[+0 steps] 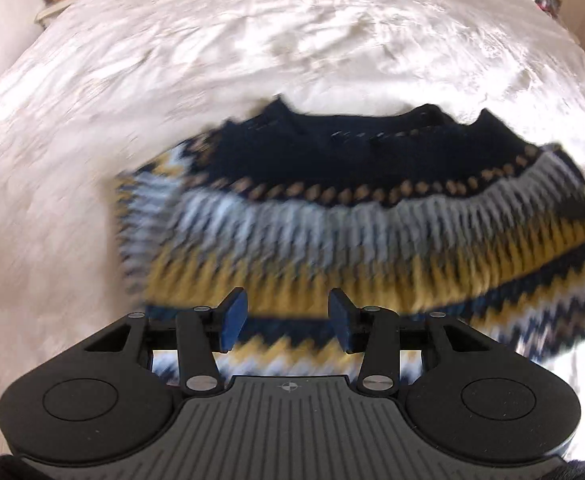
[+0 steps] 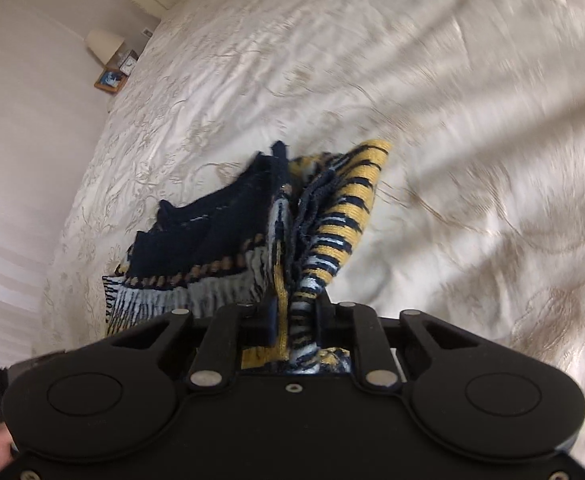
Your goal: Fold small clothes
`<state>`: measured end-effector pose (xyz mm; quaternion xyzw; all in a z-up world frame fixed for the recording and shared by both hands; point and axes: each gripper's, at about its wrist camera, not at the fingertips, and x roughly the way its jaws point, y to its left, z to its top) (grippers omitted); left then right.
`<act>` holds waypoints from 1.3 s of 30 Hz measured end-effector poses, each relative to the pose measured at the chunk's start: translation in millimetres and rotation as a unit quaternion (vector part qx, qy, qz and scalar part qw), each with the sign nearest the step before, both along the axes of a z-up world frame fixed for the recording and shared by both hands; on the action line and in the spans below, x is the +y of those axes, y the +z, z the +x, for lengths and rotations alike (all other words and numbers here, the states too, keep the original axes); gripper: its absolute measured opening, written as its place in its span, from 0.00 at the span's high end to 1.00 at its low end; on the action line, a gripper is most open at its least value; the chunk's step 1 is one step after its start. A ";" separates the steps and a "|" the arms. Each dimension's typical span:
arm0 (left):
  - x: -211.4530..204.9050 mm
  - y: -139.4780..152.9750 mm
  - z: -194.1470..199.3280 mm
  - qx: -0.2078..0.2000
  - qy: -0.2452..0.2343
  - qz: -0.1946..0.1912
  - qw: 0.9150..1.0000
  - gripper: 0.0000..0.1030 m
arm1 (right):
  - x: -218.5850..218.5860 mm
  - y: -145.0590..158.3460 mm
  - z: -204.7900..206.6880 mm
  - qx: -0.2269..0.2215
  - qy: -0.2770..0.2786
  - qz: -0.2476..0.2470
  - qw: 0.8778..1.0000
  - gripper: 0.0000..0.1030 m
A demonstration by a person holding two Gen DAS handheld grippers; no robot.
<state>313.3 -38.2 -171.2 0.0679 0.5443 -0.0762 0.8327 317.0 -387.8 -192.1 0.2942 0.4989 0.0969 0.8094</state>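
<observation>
Low in the frame, my left gripper (image 1: 287, 326) is hovering with jaws released over the patterned sweater (image 1: 356, 216); my right gripper (image 2: 294, 316) is clenching its bunched edge, the sweater lying mid-frame on the cream bedspread (image 1: 252, 40).

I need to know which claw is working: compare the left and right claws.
The left claw is open with nothing between its pads; the right claw is shut on the sweater. The left hangs above the sweater; the right lifts an edge of it off the bed. Both are black and point downward.
</observation>
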 end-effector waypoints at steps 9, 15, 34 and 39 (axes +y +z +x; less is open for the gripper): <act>98.4 15.0 -37.3 0.012 0.073 -0.054 0.996 0.58 | 103.4 82.1 19.4 -0.028 0.039 -0.056 0.997 0.75; 151.8 8.6 -43.0 0.028 0.089 -0.068 0.993 0.58 | 200.4 96.1 43.9 -0.031 0.068 -0.065 0.995 0.75; 230.5 -10.0 -44.9 0.051 0.128 -0.107 0.985 0.58 | 366.0 21.9 64.3 0.018 0.132 -0.186 0.973 0.75; 221.8 -10.7 -39.8 0.052 0.123 -0.119 0.984 0.58 | 389.3 16.3 57.9 0.000 0.172 -0.227 0.959 0.75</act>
